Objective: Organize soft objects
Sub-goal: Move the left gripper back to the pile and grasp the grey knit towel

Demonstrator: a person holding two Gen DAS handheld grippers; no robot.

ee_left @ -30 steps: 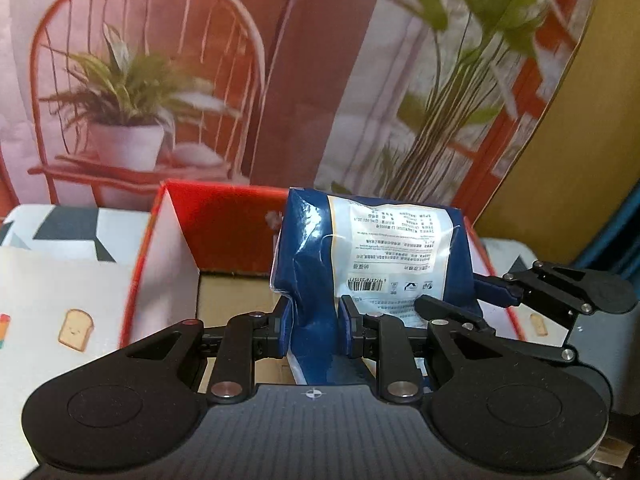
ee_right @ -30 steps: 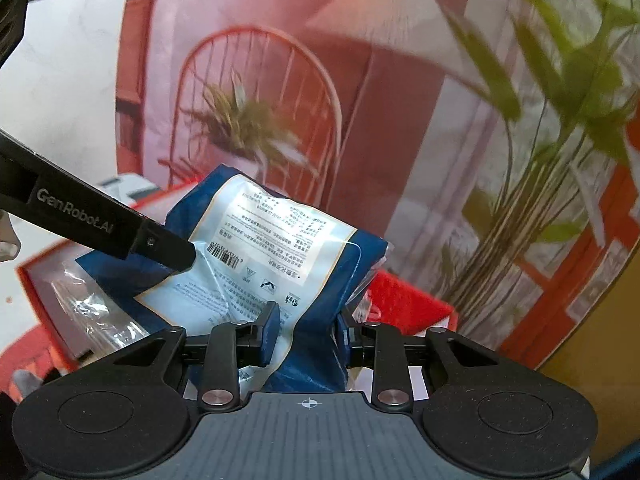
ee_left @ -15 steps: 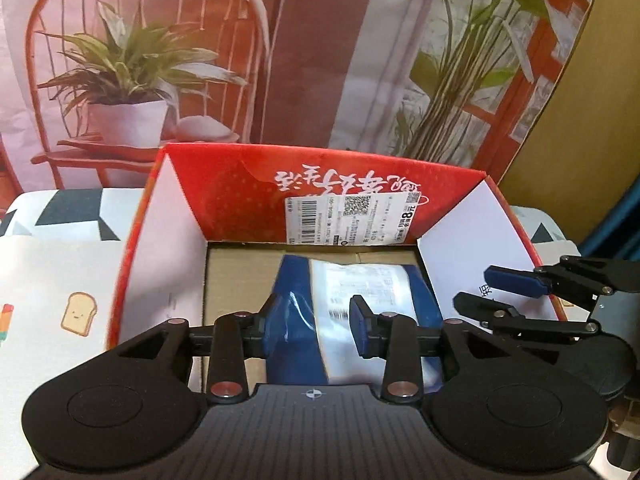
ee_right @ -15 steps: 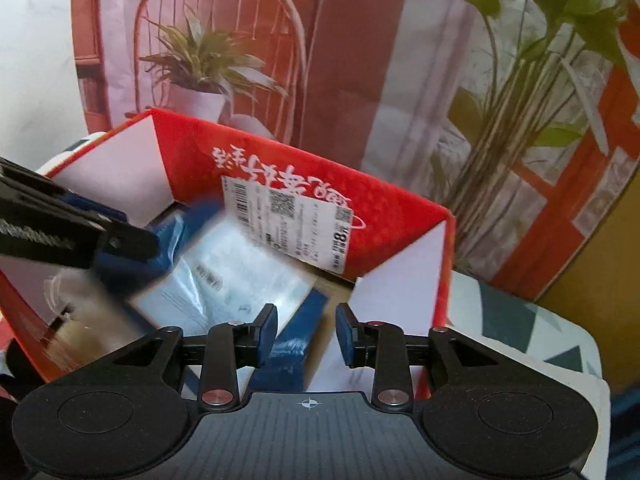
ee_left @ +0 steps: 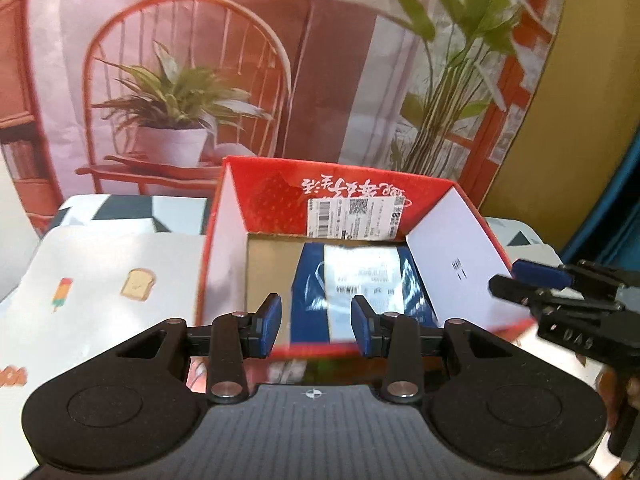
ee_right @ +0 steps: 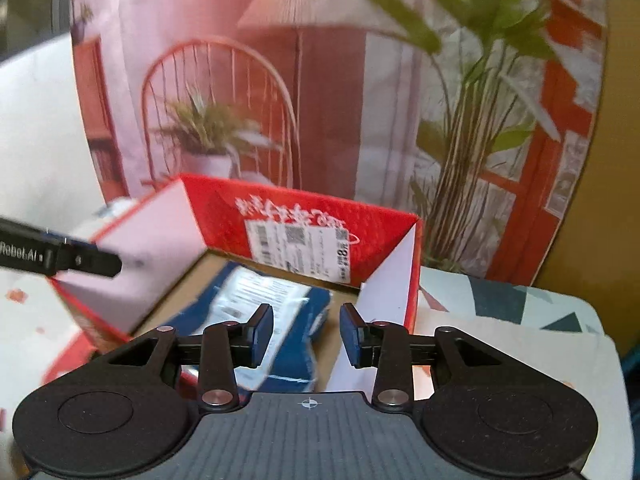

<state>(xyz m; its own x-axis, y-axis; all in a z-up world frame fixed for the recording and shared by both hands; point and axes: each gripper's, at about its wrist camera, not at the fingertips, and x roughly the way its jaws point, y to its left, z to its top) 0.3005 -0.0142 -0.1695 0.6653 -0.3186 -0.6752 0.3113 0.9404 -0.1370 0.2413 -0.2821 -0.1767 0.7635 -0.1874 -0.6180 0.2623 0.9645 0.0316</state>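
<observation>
Since the earlier frame, you have dropped the blue-and-white plastic soft pack into the red cardboard box and pulled both grippers back. It lies flat against the box's far-right corner, crinkled, label up. 1 item looks stowed; none other shows. Your left gripper stands narrowly parted, empty; your right gripper is opening, empty.

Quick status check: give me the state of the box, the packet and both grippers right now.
Red box: open, flaps up, on the table.
Blue packet: lying flat inside the box, released.
Left gripper: open, nothing between its fingers, back from the box.
Right gripper: jaws opening, empty, above the near edge of the box.
</observation>
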